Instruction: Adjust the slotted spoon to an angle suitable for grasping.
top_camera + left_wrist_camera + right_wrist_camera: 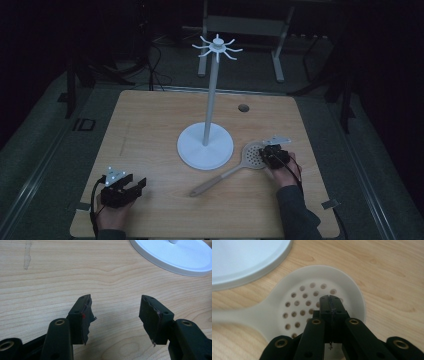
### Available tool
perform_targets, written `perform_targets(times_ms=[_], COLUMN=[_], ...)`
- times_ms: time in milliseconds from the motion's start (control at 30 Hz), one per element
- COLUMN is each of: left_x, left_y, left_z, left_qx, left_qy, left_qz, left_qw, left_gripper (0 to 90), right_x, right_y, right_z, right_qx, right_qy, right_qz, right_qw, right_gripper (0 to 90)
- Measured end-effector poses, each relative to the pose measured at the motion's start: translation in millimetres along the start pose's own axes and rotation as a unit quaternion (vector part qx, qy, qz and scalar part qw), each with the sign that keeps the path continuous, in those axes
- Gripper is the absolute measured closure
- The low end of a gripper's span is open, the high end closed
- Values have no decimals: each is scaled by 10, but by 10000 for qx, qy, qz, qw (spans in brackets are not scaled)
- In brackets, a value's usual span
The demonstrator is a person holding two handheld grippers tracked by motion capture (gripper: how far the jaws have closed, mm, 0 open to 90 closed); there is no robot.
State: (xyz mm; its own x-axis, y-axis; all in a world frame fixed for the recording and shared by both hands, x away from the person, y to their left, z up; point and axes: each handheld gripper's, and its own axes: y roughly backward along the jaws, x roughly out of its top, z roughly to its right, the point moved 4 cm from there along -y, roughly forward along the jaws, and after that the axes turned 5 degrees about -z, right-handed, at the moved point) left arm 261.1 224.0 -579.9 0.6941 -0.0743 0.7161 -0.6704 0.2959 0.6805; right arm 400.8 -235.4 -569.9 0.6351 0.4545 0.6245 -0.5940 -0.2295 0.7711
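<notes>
The skimmer (pixel 250 161) lies flat on the table (pixel 150 130), its perforated bowl just beside the right edge of the stand's base (pixel 205 145) and its handle running toward the person's side and to the left. In the right gripper view the bowl (pixel 312 297) sits directly beneath the closed jaw tips, its rows of holes plain, with the base rim (pixel 249 272) at upper left. The right gripper (pixel 272 156) hovers over the bowl, jaws pressed together with nothing between them; whether the tips touch the bowl cannot be told. The stand (pixel 212 90) rises from the table's middle, a thin pole topped by a ring of hooks (pixel 217 47), all of them bare. The left gripper (pixel 131 186) rests near the table's front left, well apart from the skimmer, jaws spread wide over bare wood; the left gripper view shows its pads (pixel 86 315) empty and the base edge (pixel 175 262) at upper right.

Judged from this layout, the work appears to be hanging the skimmer on a hook, and it stands at its opening stage. Nothing is grasped or lifted yet. Left to do: open the right jaws, take hold of the skimmer, raise it, and bring its handle end to a hook.
</notes>
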Motion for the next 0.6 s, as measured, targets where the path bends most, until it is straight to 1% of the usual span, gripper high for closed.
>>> perform_targets(times_ms=[67, 267, 367, 400, 433, 500, 600], left_x=[0, -1, -1, -1, -1, -1, -2], left_y=[0, 1, -2, -5, -5, -4, -4], left_z=[0, 1, 3, 6, 6, 5, 2], left_qx=[3, 3, -2, -6, -5, -3, -3], left_qy=[3, 1, -1, -7, -7, -2, 5], left_qz=[0, 0, -3, -6, -7, -5, -6], left_qw=[10000, 10000, 10000, 10000, 10000, 10000, 10000], left_gripper=[437, 437, 437, 437, 437, 437, 437], right_x=[-42, -156, -170, -197, -201, -206, -208], right_y=[19, 75, 87, 126, 138, 159, 214], right_z=[5, -6, -14, -42, -50, -62, -83], right_qx=[5, 7, 12, -18, -29, -35, 28], right_qy=[-32, -28, -32, 81, 127, 184, 227], right_qz=[0, -17, -16, -55, -76, -79, -48], right_qw=[10000, 10000, 10000, 10000, 9999, 9998, 9997], right_gripper=[900, 900, 900, 899, 899, 899, 900])
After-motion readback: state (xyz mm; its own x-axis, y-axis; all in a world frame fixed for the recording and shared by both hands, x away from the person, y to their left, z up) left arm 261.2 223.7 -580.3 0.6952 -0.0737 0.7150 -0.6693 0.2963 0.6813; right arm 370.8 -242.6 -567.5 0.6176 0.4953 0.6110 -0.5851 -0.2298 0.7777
